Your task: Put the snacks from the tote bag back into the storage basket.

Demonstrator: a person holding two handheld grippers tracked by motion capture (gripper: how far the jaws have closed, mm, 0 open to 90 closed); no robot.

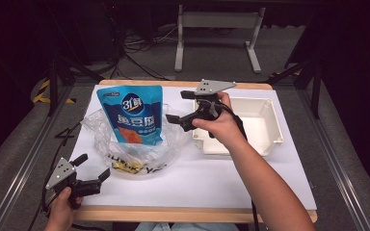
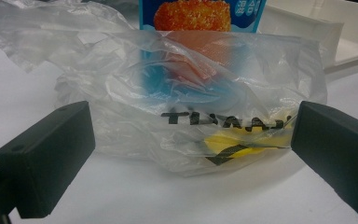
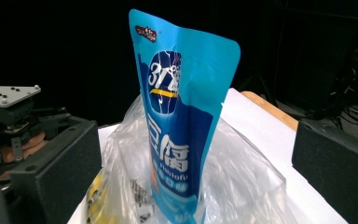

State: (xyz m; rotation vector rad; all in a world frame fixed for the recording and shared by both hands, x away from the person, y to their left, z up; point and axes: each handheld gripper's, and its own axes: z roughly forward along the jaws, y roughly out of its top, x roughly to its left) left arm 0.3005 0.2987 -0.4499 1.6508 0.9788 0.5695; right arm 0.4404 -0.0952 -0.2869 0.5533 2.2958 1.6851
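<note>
I have the blue snack pouch (image 1: 132, 115) standing upright inside the clear plastic bag (image 1: 107, 144), which sits crumpled and open-mouthed on the white worktop (image 1: 250, 178), left of the white tray (image 1: 265, 126). The pouch stands on its own with its lower part sunk in the bag's loose folds, so I judge the packing step is nearly done.

My right claw (image 1: 177, 118) hangs just beside the pouch's right edge, jaws spread and holding nothing, ready to steady it if it tips. My left claw (image 1: 92, 169) waits low at the near-left corner, also spread wide and empty, aimed at the bag's printed front; from there I could pinch the rim and lift it around the pouch.
</note>
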